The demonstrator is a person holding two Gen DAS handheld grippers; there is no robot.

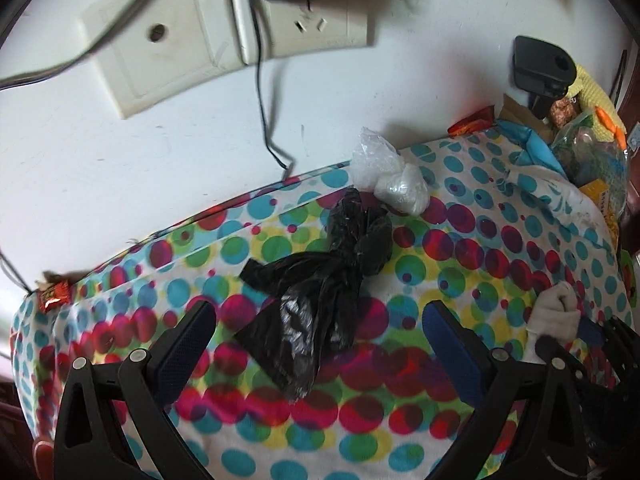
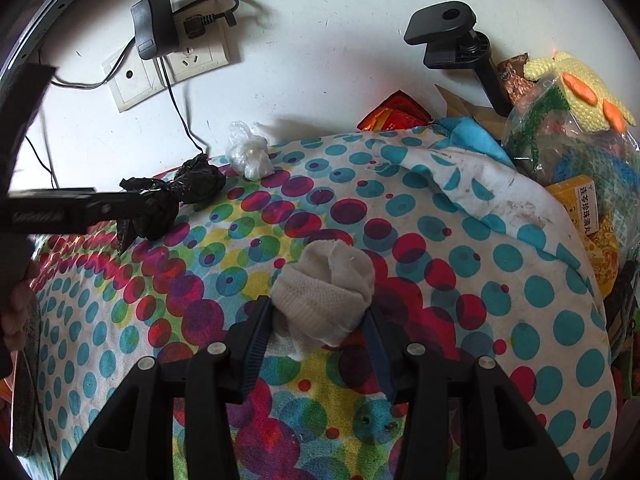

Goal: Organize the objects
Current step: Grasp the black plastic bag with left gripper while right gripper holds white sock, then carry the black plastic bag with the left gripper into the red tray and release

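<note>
Between the wide-spread fingers of the left gripper (image 1: 320, 320), the black plastic bag (image 1: 316, 280) lies on the dotted cover (image 1: 460, 248); it looks light, soft and slippery, so grasp its knotted middle. At 3 o'clock from it, the right gripper (image 2: 316, 320) clamps a soft rolled sock (image 2: 324, 300).

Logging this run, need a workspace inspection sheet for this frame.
Surface: polka-dot cloth, rumpled, against a white wall.
Job's things: rolled white sock; knotted black bag; clear plastic bag beside it at the wall.
Clutter: pile at the right end with a knitted yellow toy, a yellow box and a red packet.
Grippers: right tongs shut on the sock; left tongs open, straddling the black bag.
Cables: black adapter plugged into wall socket, lead trailing down.
Surroundings: black clamp mount by the wall.
</note>
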